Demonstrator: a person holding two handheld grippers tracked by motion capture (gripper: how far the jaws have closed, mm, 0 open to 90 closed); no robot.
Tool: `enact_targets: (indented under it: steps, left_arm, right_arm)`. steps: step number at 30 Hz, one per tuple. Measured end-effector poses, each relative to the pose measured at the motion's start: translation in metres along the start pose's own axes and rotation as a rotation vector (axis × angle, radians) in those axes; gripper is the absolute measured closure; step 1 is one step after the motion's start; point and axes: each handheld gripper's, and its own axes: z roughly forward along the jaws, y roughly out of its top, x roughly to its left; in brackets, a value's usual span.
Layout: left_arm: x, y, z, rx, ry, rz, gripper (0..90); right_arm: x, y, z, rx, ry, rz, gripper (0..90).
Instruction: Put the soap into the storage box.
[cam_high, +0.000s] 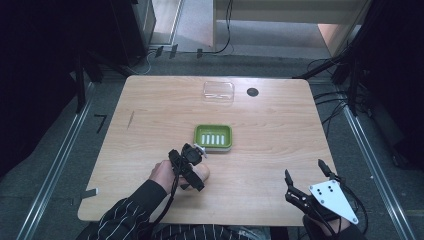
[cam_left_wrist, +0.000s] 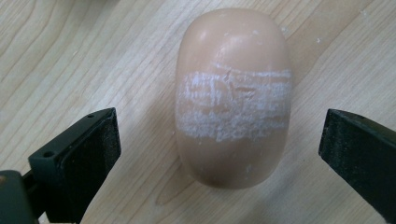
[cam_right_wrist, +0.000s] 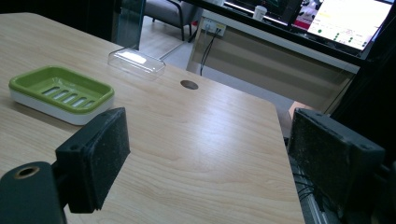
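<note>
Soap bar: embossing worn unreadable; left gripper wide astride; right gripper wide.

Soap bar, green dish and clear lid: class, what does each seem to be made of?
Soap bar: likely solid soap, smooth peach surface with a chalky white scuffed band.
Green dish: probably moulded plastic, even glossy green, slotted, on a white base.
Clear lid: seemingly thin transparent plastic; the table shows through.

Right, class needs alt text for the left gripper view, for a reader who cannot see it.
A peach-coloured bar of soap with a scuffed white band across its middle lies on a light wooden table. The hand-held gripper is open, one black jaw on each side of the bar, neither touching it.
</note>
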Motion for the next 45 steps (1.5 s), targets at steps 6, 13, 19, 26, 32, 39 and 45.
enact_targets:
  steps: [6,13,19,26,32,39,45]
  left_arm:
    - [0.000,0.007,0.006,0.012,-0.008,0.003,0.0]
    - [-0.002,0.013,0.012,0.033,-0.007,0.016,0.0]
    - [-0.002,0.016,0.015,0.033,-0.021,0.017,0.2]
    - [0.000,0.014,0.020,0.040,-0.017,0.008,15.0]
    - [-0.001,0.013,0.018,0.025,0.000,0.010,22.8]
    - [-0.002,0.011,0.016,0.005,-0.001,0.012,33.3]
    - [-0.001,0.011,0.015,0.012,-0.002,0.025,33.7]
  right_arm:
    - [0.000,0.000,0.000,0.001,0.002,0.002,13.4]
    - [0.000,0.000,0.001,-0.001,0.002,0.001,13.4]
    - [0.000,0.000,0.000,0.000,0.002,0.004,13.4]
    - [0.000,0.000,0.001,0.000,0.004,-0.001,13.4]
    - [0.000,0.000,0.001,-0.001,0.003,0.004,13.4]
    - [0.000,0.000,0.000,-0.003,-0.003,0.004,13.4]
    - [0.000,0.000,0.001,0.000,0.002,0.003,13.4]
